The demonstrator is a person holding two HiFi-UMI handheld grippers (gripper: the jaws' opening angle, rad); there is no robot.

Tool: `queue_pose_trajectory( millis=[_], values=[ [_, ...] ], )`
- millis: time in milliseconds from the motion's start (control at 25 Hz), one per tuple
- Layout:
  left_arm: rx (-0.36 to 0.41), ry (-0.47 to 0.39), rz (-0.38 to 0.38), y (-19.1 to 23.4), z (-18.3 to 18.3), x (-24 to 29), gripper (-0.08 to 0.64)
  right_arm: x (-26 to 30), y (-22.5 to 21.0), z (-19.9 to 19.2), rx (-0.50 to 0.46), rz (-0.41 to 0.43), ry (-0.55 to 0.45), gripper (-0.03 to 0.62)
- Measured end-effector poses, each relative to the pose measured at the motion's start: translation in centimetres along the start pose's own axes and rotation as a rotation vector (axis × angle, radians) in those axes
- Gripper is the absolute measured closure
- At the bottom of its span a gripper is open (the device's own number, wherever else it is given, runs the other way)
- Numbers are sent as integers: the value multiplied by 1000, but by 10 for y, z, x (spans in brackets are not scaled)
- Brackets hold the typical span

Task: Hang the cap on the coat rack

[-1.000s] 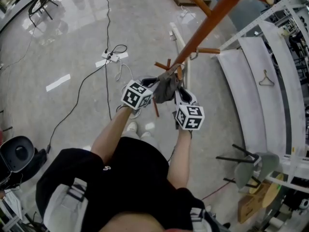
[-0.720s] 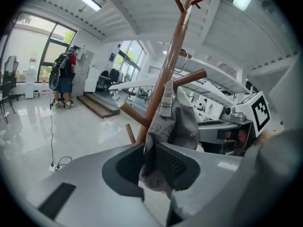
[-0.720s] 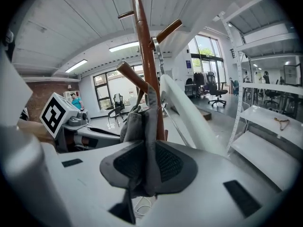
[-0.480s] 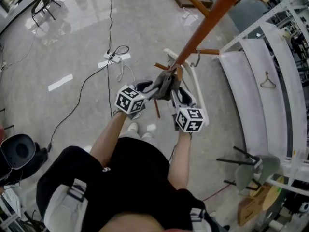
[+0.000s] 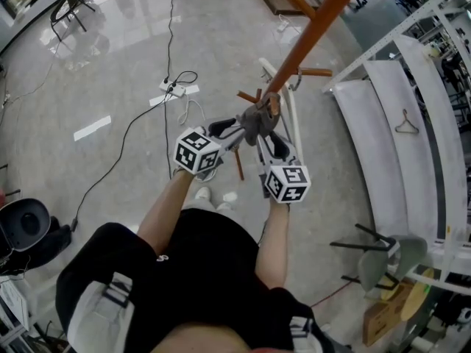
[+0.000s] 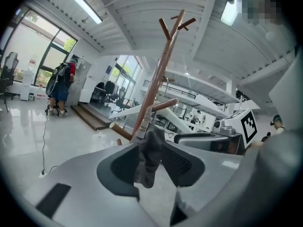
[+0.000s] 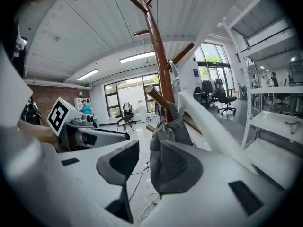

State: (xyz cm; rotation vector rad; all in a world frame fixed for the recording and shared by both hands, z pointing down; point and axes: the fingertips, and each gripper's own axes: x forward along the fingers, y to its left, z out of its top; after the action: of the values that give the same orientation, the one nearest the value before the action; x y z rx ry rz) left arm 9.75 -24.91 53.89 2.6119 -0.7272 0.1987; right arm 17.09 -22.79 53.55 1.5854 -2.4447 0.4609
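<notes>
A dark grey cap [image 5: 257, 120] hangs from a low peg [image 5: 274, 107] of the brown wooden coat rack [image 5: 309, 31]. My left gripper [image 5: 234, 133] stands open just left of the cap. In the left gripper view the cap [image 6: 149, 157] dangles loose between the wide-apart pads of this gripper [image 6: 150, 163], in front of the rack pole [image 6: 156, 84]. My right gripper [image 5: 268, 144] is open below the cap. In the right gripper view the cap [image 7: 168, 131] rests against the right pad while the left pad stands well clear of it, with the gripper [image 7: 149, 163] under the rack [image 7: 158, 46].
A white rail [image 5: 291, 120] leans beside the rack pole. White shelving [image 5: 383, 138] with a wire hanger [image 5: 405, 121] lines the right. A power strip with cables [image 5: 171, 87] lies on the glossy floor. A black chair [image 5: 26, 234] is at left, another chair [image 5: 383, 256] at lower right.
Both grippers have opened and let go of the cap, which stays hanging on the peg. The left gripper has drawn back a little to the left.
</notes>
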Motion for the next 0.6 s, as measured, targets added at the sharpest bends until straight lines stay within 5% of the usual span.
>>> queue_pose_trajectory(
  millis=[280, 600],
  values=[
    [64, -132, 5, -25, 55, -14, 427, -32, 6, 63, -73, -20, -168, 496],
    [174, -417, 114, -49, 190, -33, 558, -68, -21, 177, -175, -110, -410, 565]
  ],
)
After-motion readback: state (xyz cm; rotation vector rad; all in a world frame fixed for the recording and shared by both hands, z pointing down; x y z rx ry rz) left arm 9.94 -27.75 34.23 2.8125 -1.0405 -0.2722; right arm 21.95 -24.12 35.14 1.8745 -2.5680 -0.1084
